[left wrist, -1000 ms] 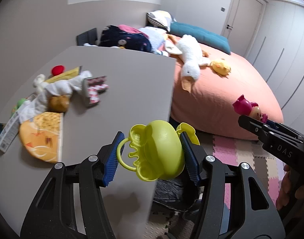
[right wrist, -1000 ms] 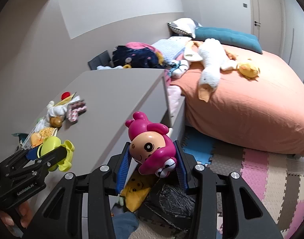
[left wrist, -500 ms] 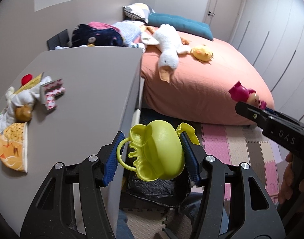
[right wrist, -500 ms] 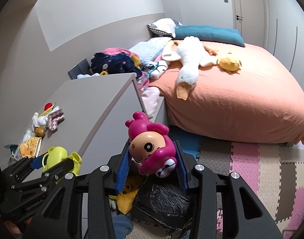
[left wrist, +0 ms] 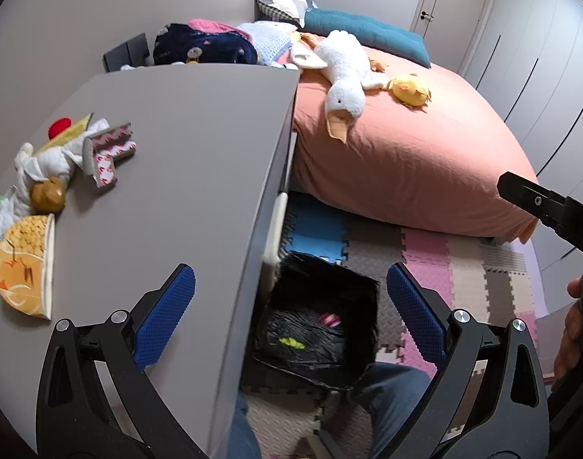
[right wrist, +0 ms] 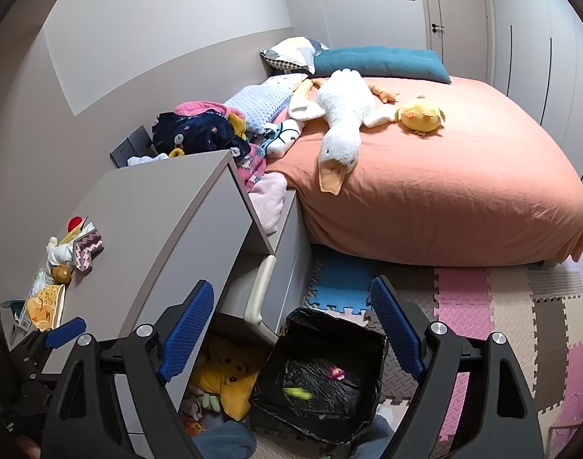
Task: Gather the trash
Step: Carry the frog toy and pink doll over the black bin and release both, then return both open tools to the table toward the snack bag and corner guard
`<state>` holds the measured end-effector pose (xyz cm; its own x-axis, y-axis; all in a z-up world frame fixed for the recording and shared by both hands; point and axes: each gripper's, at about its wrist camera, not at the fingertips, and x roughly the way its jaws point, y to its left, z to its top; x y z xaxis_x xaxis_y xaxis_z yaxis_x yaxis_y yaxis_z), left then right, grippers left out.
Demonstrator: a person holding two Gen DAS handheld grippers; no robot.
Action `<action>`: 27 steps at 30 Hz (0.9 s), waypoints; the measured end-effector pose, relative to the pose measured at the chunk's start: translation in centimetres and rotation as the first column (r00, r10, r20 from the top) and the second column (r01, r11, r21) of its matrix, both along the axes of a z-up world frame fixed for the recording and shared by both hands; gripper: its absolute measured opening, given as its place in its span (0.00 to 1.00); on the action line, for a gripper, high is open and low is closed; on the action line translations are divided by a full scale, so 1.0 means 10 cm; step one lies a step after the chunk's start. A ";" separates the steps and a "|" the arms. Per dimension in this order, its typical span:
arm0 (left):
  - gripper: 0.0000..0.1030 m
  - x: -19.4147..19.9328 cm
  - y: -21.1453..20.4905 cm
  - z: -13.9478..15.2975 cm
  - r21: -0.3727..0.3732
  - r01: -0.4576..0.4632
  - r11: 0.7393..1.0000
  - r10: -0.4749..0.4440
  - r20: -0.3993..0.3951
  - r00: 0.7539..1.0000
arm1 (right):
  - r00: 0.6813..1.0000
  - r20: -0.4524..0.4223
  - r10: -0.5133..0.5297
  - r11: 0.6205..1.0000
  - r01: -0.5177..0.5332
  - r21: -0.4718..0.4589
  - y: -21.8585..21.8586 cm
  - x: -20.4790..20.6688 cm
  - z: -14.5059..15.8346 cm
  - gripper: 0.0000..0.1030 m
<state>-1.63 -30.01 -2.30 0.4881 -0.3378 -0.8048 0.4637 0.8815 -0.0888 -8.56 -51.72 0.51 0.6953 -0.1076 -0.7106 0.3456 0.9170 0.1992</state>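
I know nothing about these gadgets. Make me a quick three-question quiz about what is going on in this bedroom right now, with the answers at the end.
1. True or false: the left gripper is clamped on a toy.
2. Where does the trash bin stand? A) on the bed B) on the floor mats beside the dresser C) on top of the dresser
3. Fill in: the small pink toy and the yellow-green toy lie inside the ____.

Key:
1. False. Its jaws stand wide apart, as do those of the right gripper.
2. B. The bin sits on the foam mats next to the dresser.
3. Bin, on its black liner.
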 end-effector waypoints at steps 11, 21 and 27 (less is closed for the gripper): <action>0.94 0.05 0.22 0.03 0.011 -0.038 0.999 0.038 0.025 0.999 | 0.998 -0.004 0.060 0.998 -0.060 -0.003 0.24 0.15 -0.01 0.82; 0.94 0.13 0.69 0.12 0.030 -0.142 0.989 0.140 0.077 0.987 | 0.989 0.002 0.145 0.989 -0.145 0.002 0.64 0.36 -0.01 0.82; 0.94 0.22 1.06 0.15 0.033 -0.216 0.976 0.212 0.086 0.973 | 0.982 0.002 0.190 0.982 -0.190 0.005 0.89 0.49 -0.01 0.82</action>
<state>0.53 -19.41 -0.77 0.6097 -0.1855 -0.7706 0.2680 0.9632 -0.0198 -3.63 -42.83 0.45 0.7037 0.0300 -0.7099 0.1649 0.9649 0.2043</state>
